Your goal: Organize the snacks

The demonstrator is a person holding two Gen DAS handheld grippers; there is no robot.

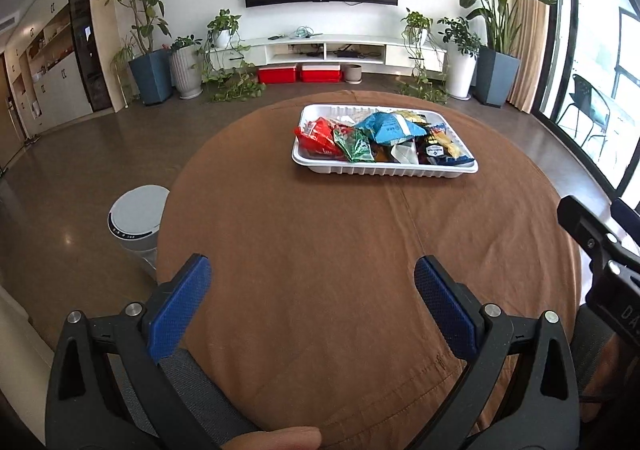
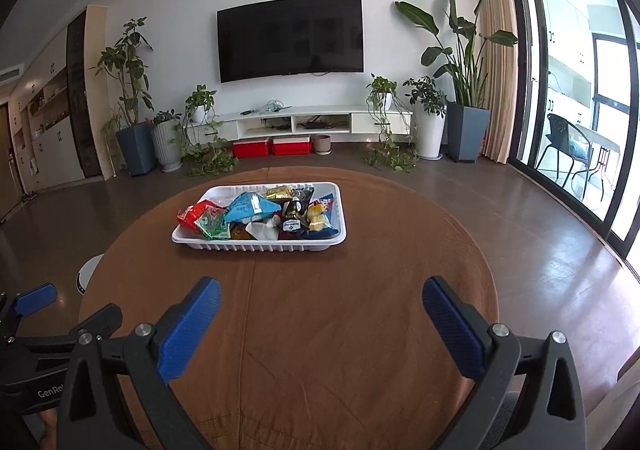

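Note:
A white ribbed tray (image 1: pixel 384 169) (image 2: pixel 260 246) sits on the far half of the round table with the brown cloth (image 1: pixel 320 234) (image 2: pixel 304 310). Several snack packets fill it: a red one (image 1: pixel 318 136) (image 2: pixel 194 213), a green one (image 1: pixel 356 146) (image 2: pixel 212 228), a light blue one (image 1: pixel 390 126) (image 2: pixel 250 206) and dark ones (image 1: pixel 438 152) (image 2: pixel 292 224). My left gripper (image 1: pixel 312 270) is open over the near part of the cloth, nothing between its blue pads. My right gripper (image 2: pixel 322 290) is open too, also well short of the tray. Each gripper shows at the edge of the other's view.
A white round bin (image 1: pixel 138 216) (image 2: pixel 89 270) stands on the floor left of the table. Beyond the table is brown floor, then a TV wall with a low white cabinet (image 1: pixel 332 48), red boxes (image 1: pixel 300 73) and potted plants. Glass doors are at the right.

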